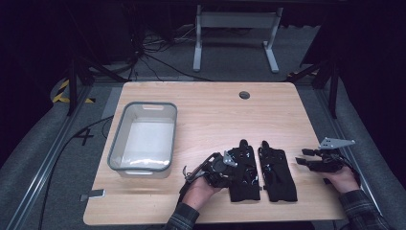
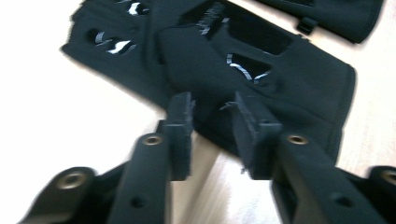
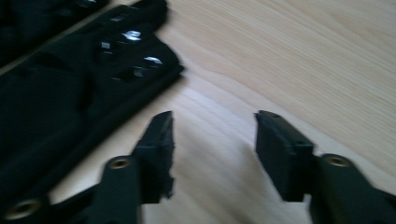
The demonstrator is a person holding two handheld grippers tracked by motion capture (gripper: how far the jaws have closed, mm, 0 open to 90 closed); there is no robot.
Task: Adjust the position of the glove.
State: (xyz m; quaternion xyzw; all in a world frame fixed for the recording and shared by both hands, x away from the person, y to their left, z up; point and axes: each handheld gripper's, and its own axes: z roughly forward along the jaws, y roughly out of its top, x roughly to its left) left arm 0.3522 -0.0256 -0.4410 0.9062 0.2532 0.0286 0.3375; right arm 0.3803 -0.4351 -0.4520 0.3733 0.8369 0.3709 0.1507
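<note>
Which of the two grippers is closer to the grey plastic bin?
Left. The left gripper is at the black gloves, a short way right of the bin. The right gripper is beyond both gloves, near the table's right edge.

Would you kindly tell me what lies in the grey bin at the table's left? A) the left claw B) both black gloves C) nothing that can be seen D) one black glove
C: the high view shows the bin with a bare pale floor, while both gloves, the left glove and the right glove, lie side by side on the table to its right.
</note>
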